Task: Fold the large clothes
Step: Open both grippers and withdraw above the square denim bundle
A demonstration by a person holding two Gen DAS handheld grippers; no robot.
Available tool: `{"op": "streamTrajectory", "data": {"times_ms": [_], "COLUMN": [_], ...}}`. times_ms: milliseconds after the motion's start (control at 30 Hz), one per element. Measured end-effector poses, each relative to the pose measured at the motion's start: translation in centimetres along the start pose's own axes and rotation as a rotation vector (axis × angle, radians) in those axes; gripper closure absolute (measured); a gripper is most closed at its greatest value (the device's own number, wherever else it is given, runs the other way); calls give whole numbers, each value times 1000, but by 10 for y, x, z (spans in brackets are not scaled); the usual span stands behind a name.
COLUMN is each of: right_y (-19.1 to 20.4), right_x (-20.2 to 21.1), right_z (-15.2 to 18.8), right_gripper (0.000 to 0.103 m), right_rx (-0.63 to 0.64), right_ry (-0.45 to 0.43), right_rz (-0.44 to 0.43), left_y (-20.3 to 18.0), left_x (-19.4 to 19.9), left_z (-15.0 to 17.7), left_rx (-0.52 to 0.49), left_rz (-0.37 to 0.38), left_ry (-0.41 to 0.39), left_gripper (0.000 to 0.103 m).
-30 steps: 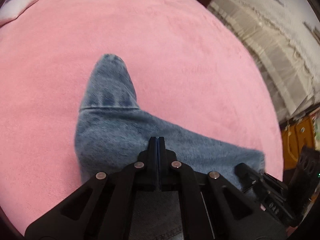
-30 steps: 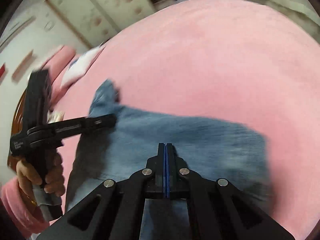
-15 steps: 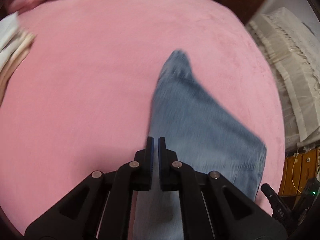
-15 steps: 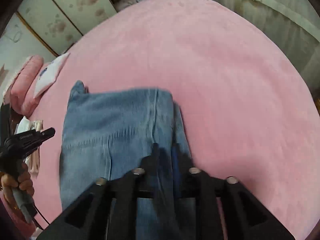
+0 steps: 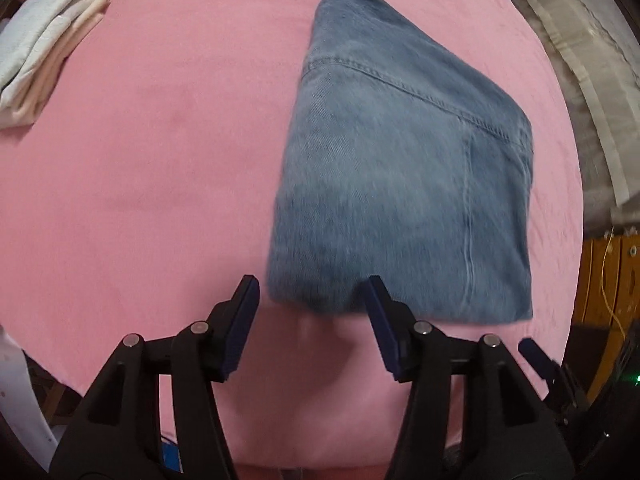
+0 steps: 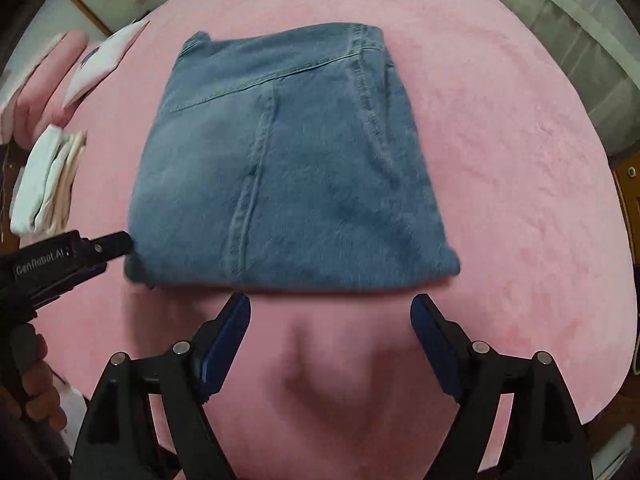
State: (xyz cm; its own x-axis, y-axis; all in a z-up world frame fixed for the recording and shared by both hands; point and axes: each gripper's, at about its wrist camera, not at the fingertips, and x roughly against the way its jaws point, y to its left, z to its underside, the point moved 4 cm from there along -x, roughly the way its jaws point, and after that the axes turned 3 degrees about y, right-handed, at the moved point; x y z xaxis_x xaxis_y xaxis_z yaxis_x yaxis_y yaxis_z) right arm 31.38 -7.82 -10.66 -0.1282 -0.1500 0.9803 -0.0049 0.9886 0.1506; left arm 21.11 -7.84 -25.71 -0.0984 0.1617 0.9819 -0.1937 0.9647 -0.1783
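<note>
The jeans (image 6: 292, 168) lie folded on the pink blanket (image 6: 520, 200), slightly blurred. Just ahead of both grippers: left gripper (image 5: 310, 298) and right gripper (image 6: 330, 312), jaws opening, nothing between them.

Folded jeans (image 6: 288, 160) lie flat on the bed (image 6: 520, 160), near its middle. A stack of folded cloths (image 5: 44, 40) rests on the bed well to the left of the jeans, at the bed's edge; a pillow (image 6: 104, 60) lies beyond that stack. The left hand-held gripper (image 5: 312, 296), jaws opening, hangs over the jeans' near left corner, nothing between them. The right hand-held gripper (image 6: 330, 312), jaws opening, hangs just before the jeans' near edge, over bare bed.
</note>
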Motion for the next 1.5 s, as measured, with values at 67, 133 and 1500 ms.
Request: {"op": "streamTrajectory", "data": {"times_ms": [67, 133, 1500], "right_y": [8, 13, -107], "right_x": [7, 17, -20], "right_z": [5, 3, -78], "right_gripper": [19, 19, 13], "right_rx": [49, 83, -269], "right_ry": [13, 12, 206], "right_rz": [5, 21, -249], "left_y": [-3, -13, 15], "left_x": [13, 22, -12], "left_z": [7, 5, -108], "left_rx": [-28, -58, -12], "left_rz": [-21, -35, 251], "left_ry": [-28, -47, 66], "left_gripper": [45, 34, 26]}}
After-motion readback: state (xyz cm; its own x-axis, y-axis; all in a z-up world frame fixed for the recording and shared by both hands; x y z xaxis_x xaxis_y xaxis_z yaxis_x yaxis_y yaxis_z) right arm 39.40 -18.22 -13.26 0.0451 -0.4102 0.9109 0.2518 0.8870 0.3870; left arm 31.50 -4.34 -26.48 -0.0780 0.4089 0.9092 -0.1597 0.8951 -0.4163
